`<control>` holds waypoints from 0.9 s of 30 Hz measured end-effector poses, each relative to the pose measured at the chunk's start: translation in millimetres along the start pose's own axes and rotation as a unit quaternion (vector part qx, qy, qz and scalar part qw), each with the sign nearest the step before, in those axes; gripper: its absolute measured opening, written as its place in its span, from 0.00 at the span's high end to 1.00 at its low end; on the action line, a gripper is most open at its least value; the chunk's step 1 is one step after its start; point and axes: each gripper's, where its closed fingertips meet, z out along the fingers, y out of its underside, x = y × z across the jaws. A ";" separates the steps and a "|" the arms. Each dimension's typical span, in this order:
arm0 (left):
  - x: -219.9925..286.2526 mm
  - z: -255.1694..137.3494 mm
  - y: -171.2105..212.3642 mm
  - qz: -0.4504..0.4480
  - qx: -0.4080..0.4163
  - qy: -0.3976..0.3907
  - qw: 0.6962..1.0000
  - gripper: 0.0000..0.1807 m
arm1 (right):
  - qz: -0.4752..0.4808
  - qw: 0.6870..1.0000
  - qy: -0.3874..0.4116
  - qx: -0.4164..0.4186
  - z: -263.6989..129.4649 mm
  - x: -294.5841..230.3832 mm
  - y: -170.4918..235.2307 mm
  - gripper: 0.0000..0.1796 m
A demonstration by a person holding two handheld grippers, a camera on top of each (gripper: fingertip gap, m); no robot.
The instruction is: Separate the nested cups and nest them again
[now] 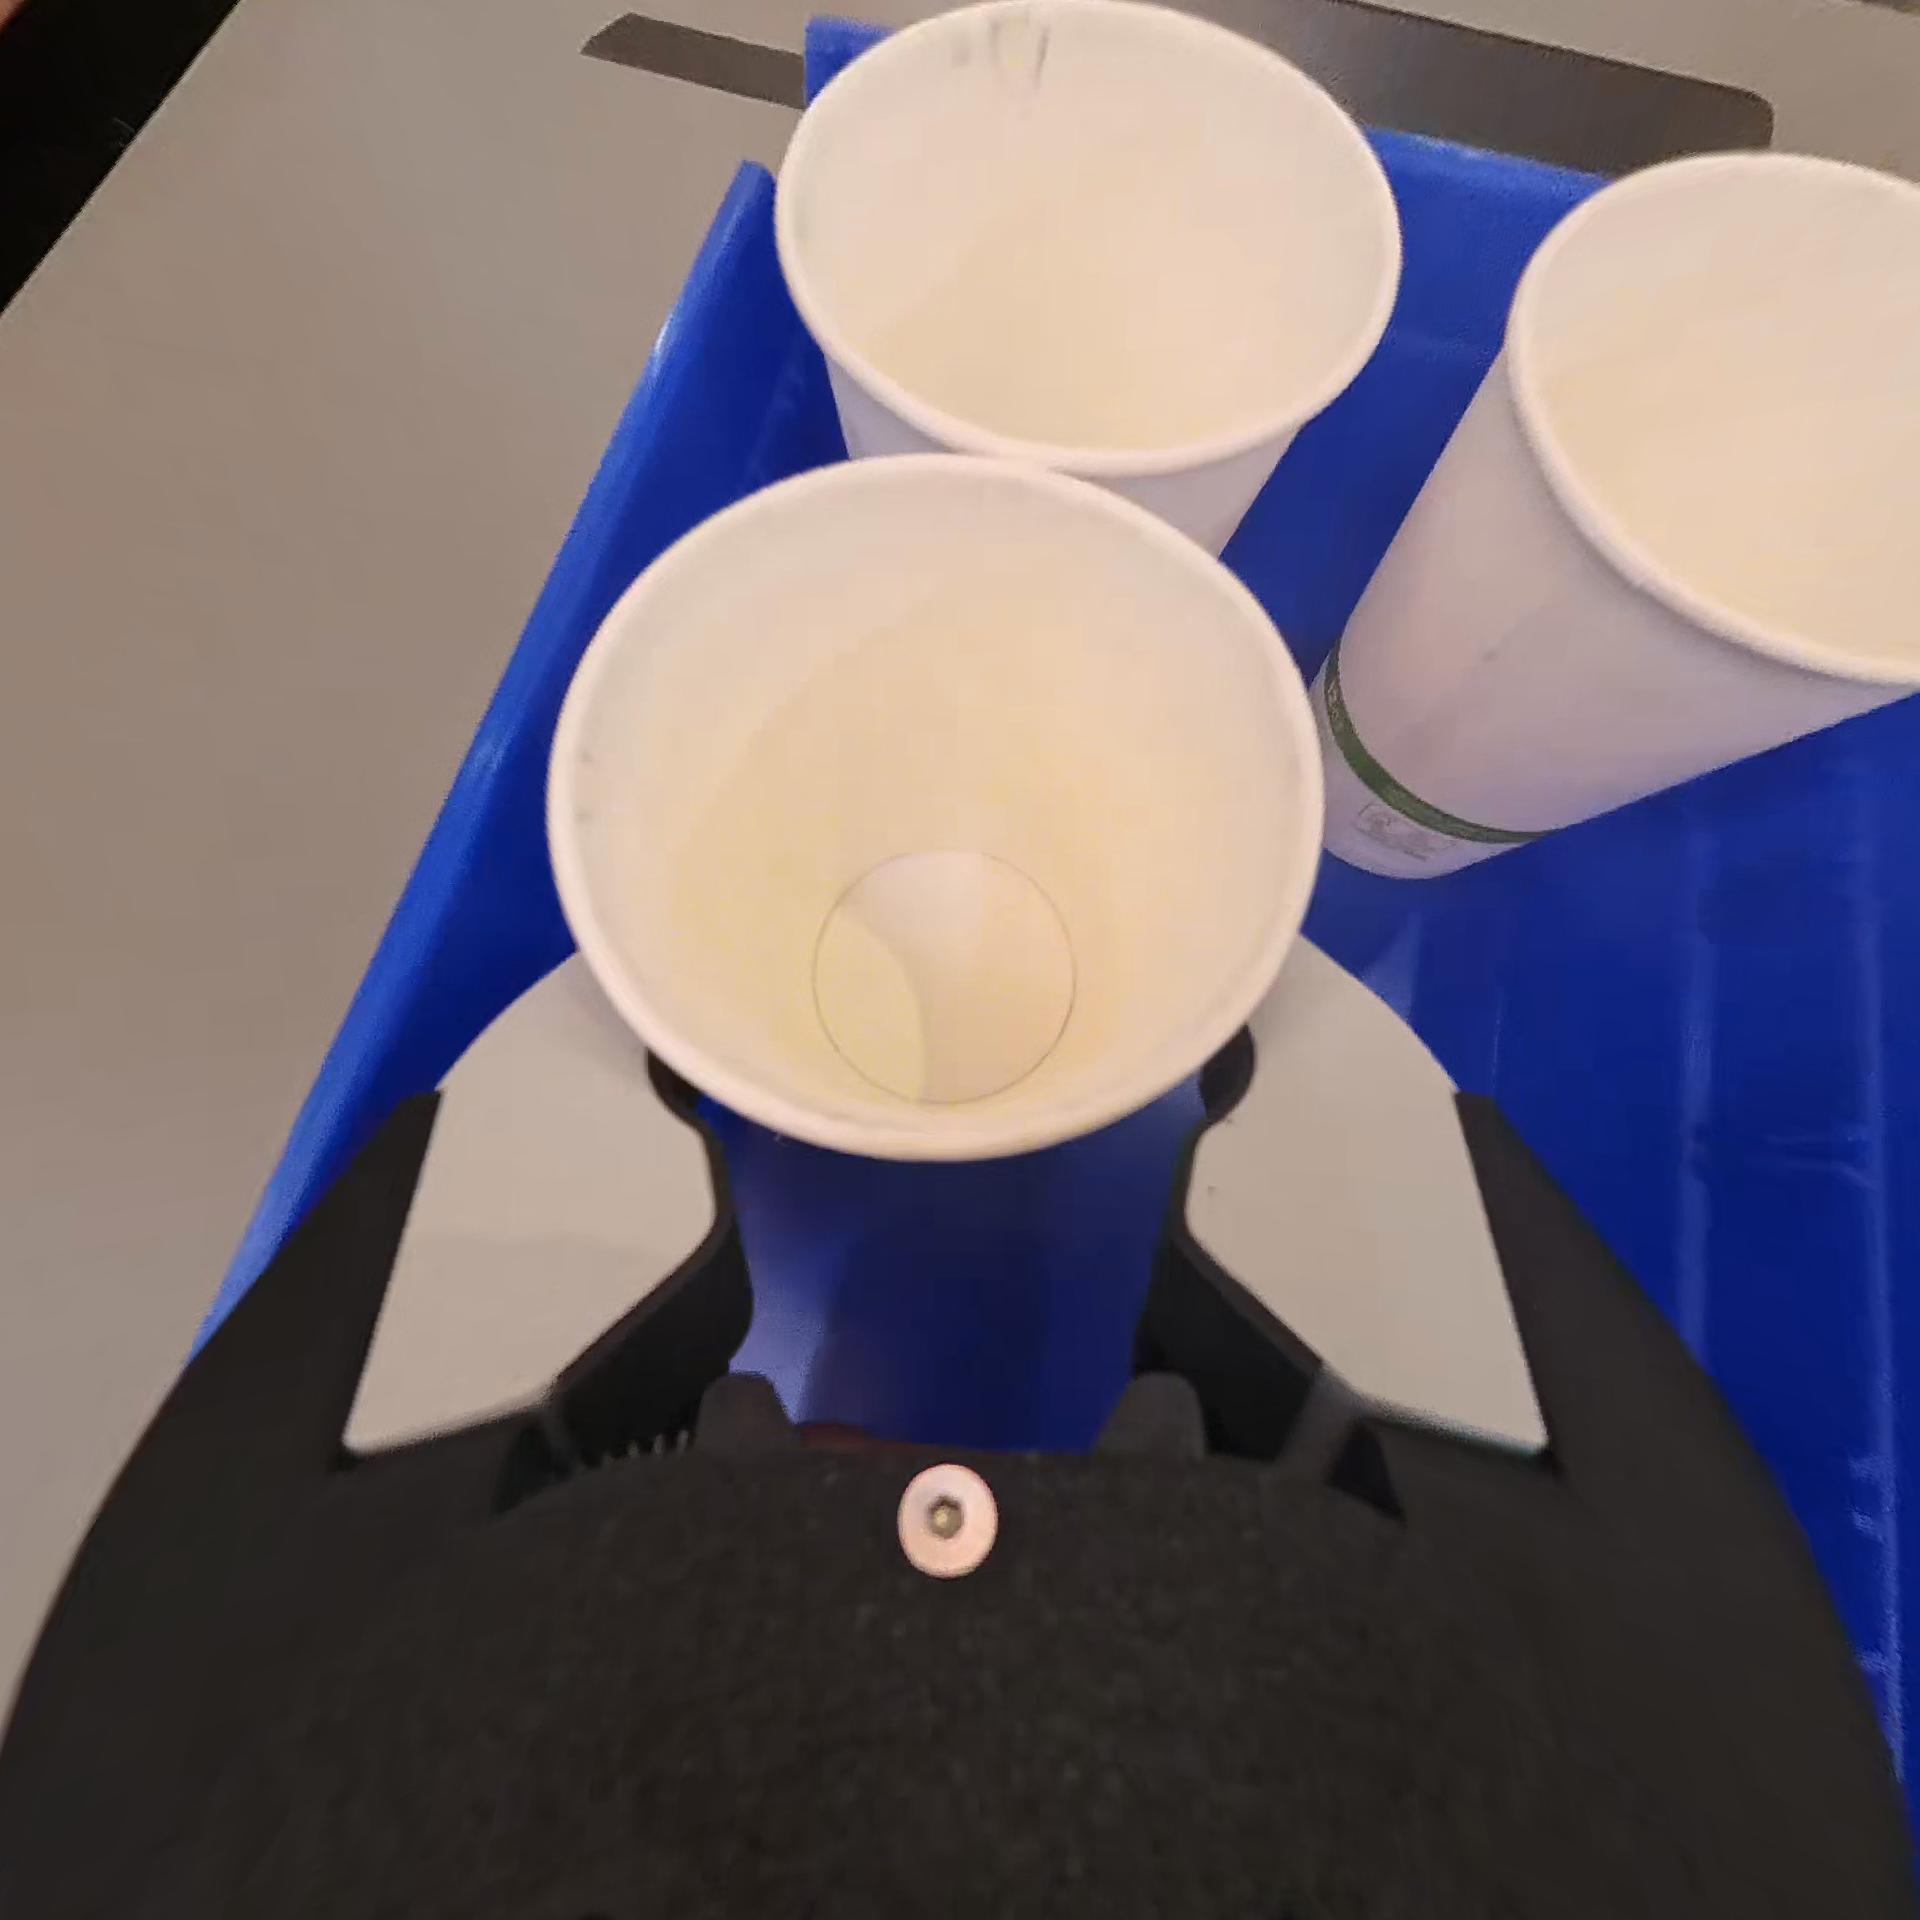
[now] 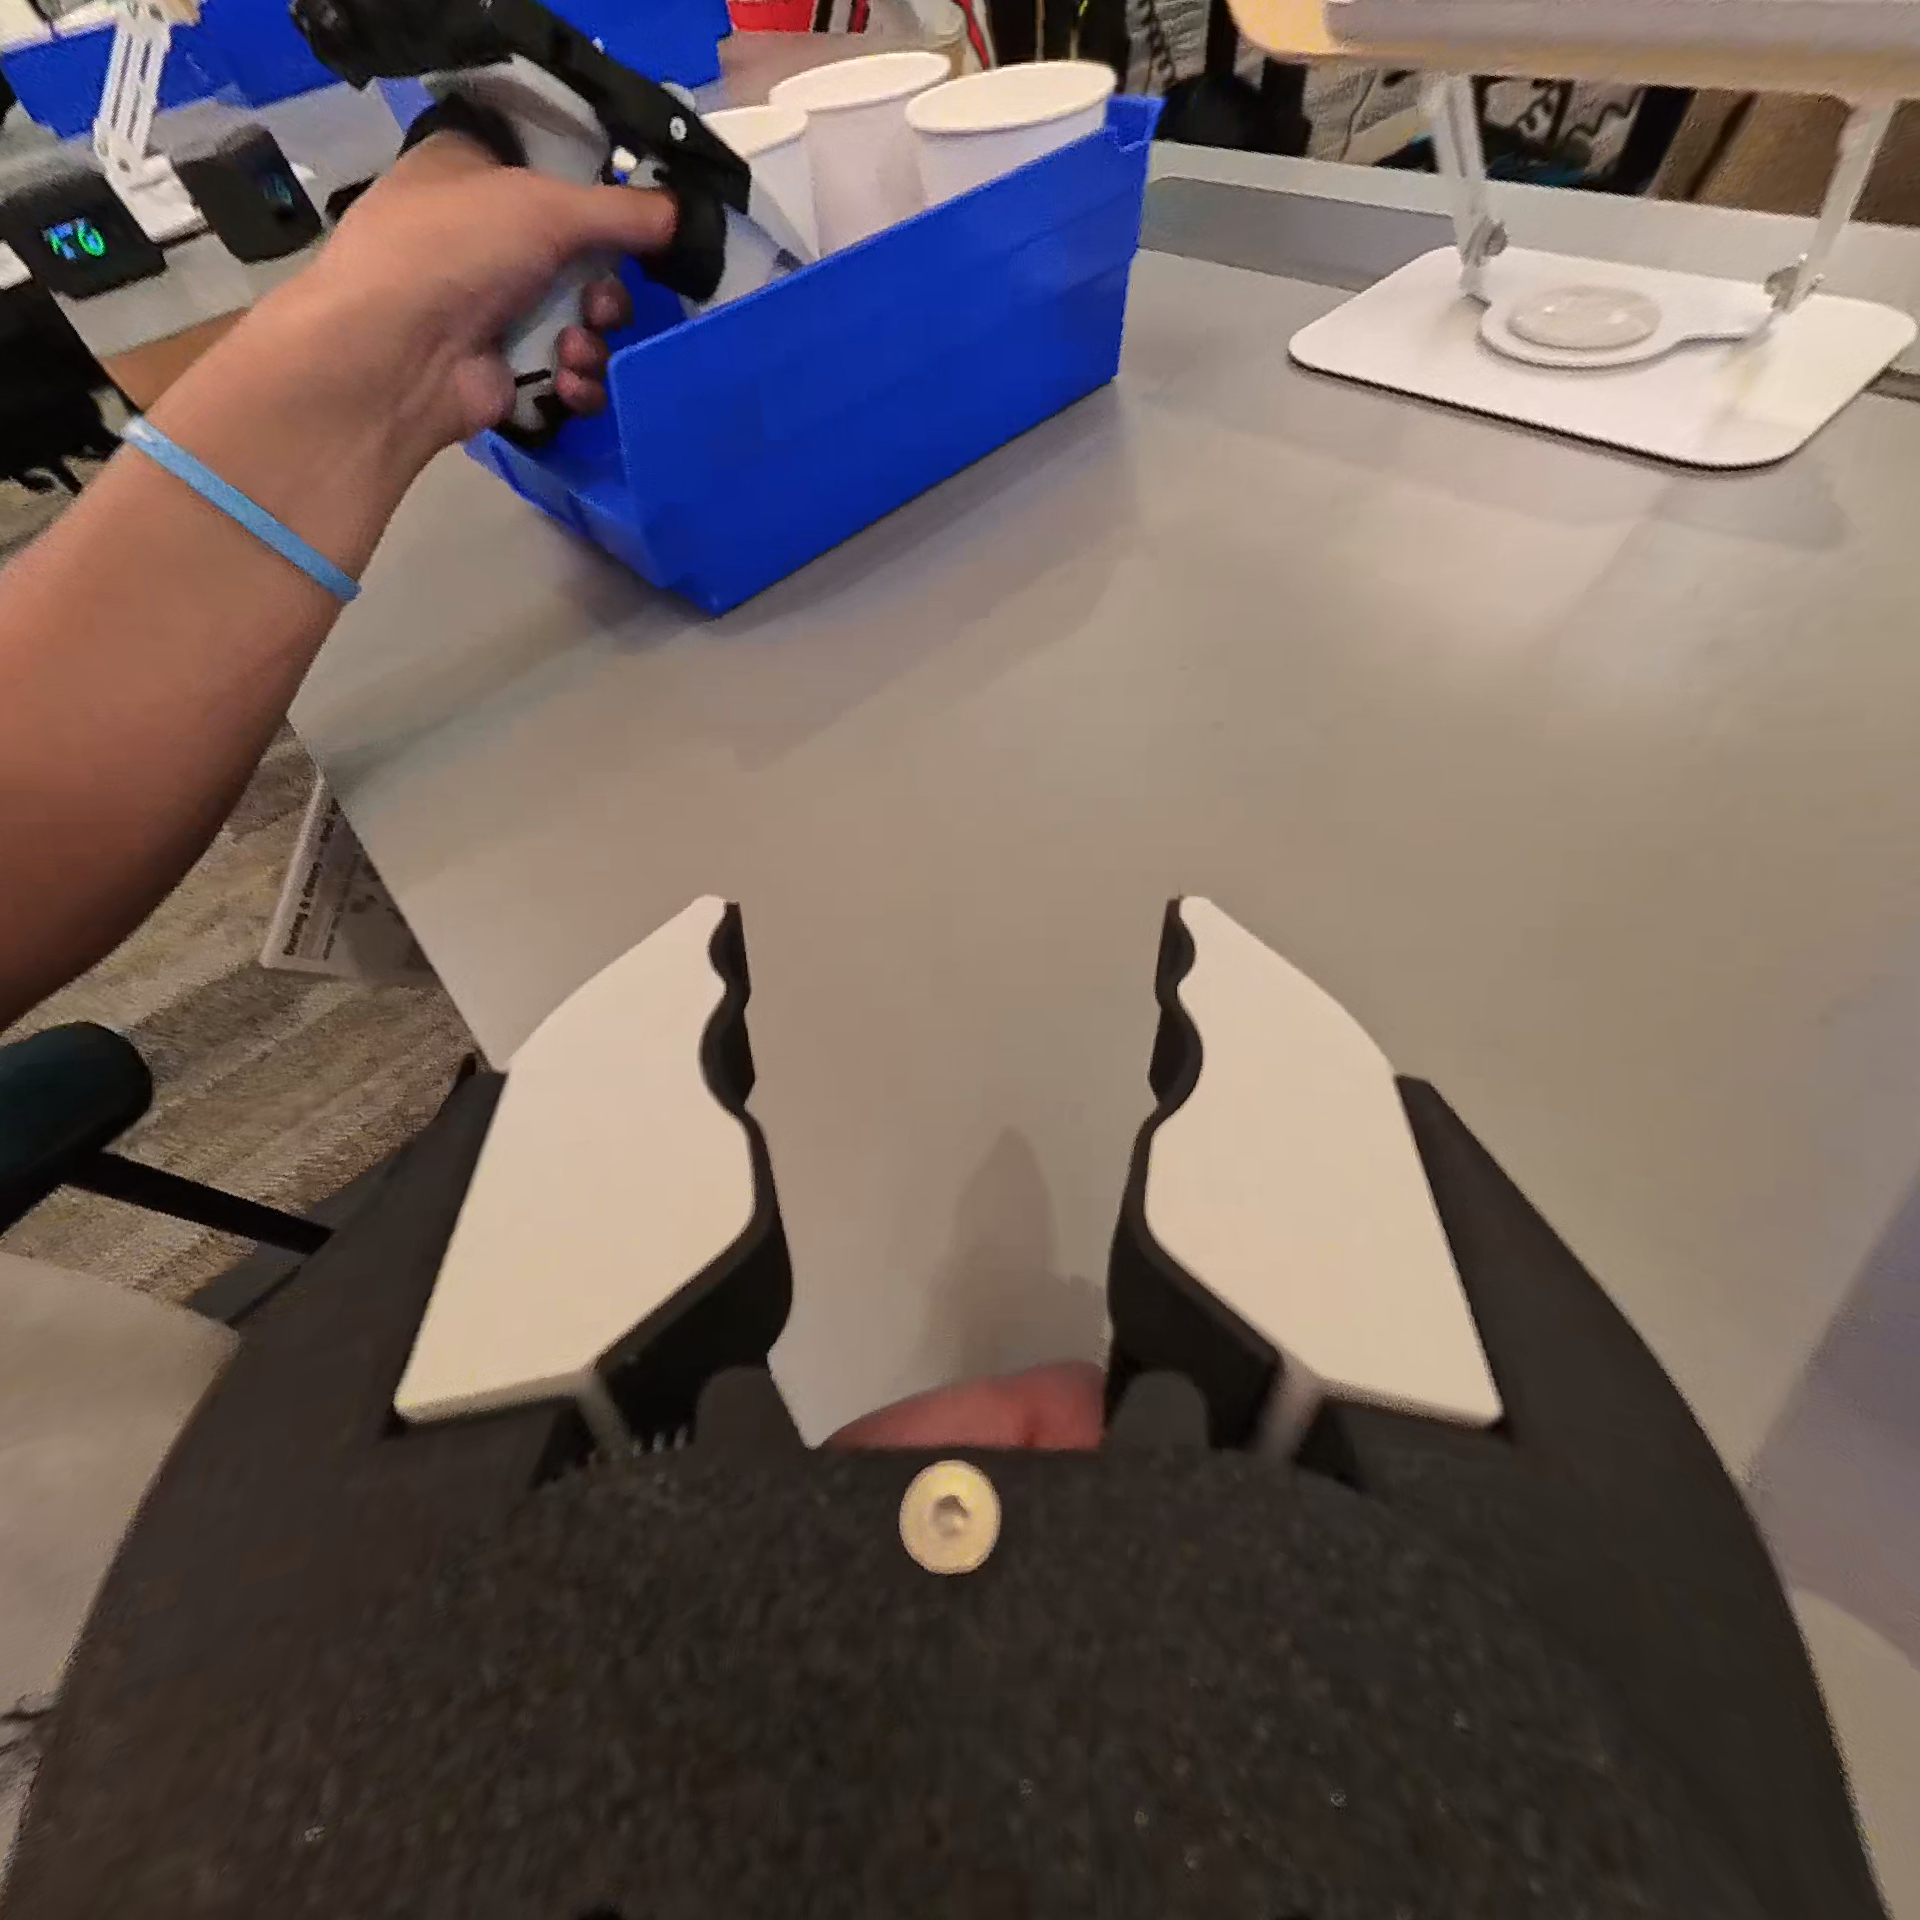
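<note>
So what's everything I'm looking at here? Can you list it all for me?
Paper cups: three, white, upright in the blue bin; the nearest cup sits between the left gripper's fingers.
Bin: one, blue plastic, on the table's far left.
Table: one, grey, under everything.
Stand: one, white flat base with metal legs, far right on the table.
Small black devices: at least two, behind the bin at far left.
Wristband: one, light blue, on the person's left arm.
Left hand-held gripper: black with white fingers, at the nearest cup; its grip is hidden by the rim.
Right hand-held gripper: same kind, open, empty, above bare table.
</note>
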 end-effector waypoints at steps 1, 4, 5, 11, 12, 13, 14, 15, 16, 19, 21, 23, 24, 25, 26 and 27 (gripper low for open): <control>0.4 0.9 -0.9 -0.003 0.001 -0.001 1.000 0.49 | 0.009 1.000 0.000 0.003 -2.5 4.0 -0.6 0.59; 2.7 -0.9 0.3 -0.002 0.000 0.004 1.000 0.50 | 0.031 0.999 -0.005 0.011 -8.4 12.4 -1.3 0.60; 3.4 -4.0 1.3 -0.002 0.003 0.008 1.000 0.51 | 0.033 0.999 -0.007 0.011 -10.1 14.4 -1.2 0.60; 14.1 -73.5 -1.7 0.048 0.057 0.106 0.992 0.51 | -0.006 1.000 -0.010 0.008 -22.8 33.8 -7.0 0.60; 17.0 -92.1 -4.8 0.069 0.071 0.126 0.987 0.51 | -0.017 1.000 -0.014 0.004 -24.7 37.2 -8.6 0.60; 19.2 -110.7 -7.9 0.088 0.082 0.143 0.982 0.51 | -0.027 0.999 -0.019 0.000 -25.9 40.3 -11.0 0.60; 23.5 -129.7 -11.6 0.105 0.093 0.163 0.977 0.51 | -0.040 0.999 -0.028 -0.003 -26.6 41.3 -14.8 0.60; 33.3 -148.6 -13.2 0.127 0.100 0.199 0.967 0.51 | -0.056 0.998 -0.042 -0.003 -26.9 39.6 -20.6 0.60; 47.2 -167.0 -11.6 0.153 0.097 0.243 0.953 0.51 | -0.075 0.996 -0.056 0.004 -26.8 36.7 -29.8 0.60; 92.5 -211.3 -1.1 0.241 0.088 0.355 0.899 0.51 | -0.144 0.981 -0.124 0.035 -25.9 15.3 -64.1 0.59; 124.8 -232.5 15.5 0.305 0.069 0.427 0.849 0.51 | -0.178 0.969 -0.164 0.042 -21.6 2.2 -85.5 0.56; 153.0 -246.4 30.9 0.355 0.049 0.477 0.802 0.51 | -0.190 0.961 -0.196 0.034 -12.3 -7.8 -103.0 0.52; 166.2 -252.7 38.5 0.376 0.039 0.501 0.778 0.51 | -0.196 0.957 -0.212 0.032 -7.6 -13.7 -110.5 0.50; 178.7 -258.2 45.0 0.395 0.032 0.523 0.755 0.51 | -0.203 0.951 -0.230 0.033 -3.0 -20.6 -117.0 0.50; 190.3 -263.5 51.5 0.410 0.025 0.544 0.732 0.51 | -0.206 0.947 -0.245 0.032 2.0 -27.2 -121.7 0.50; 200.8 -267.5 57.9 0.423 0.014 0.561 0.712 0.51 | -0.209 0.943 -0.256 0.031 7.2 -33.3 -125.3 0.50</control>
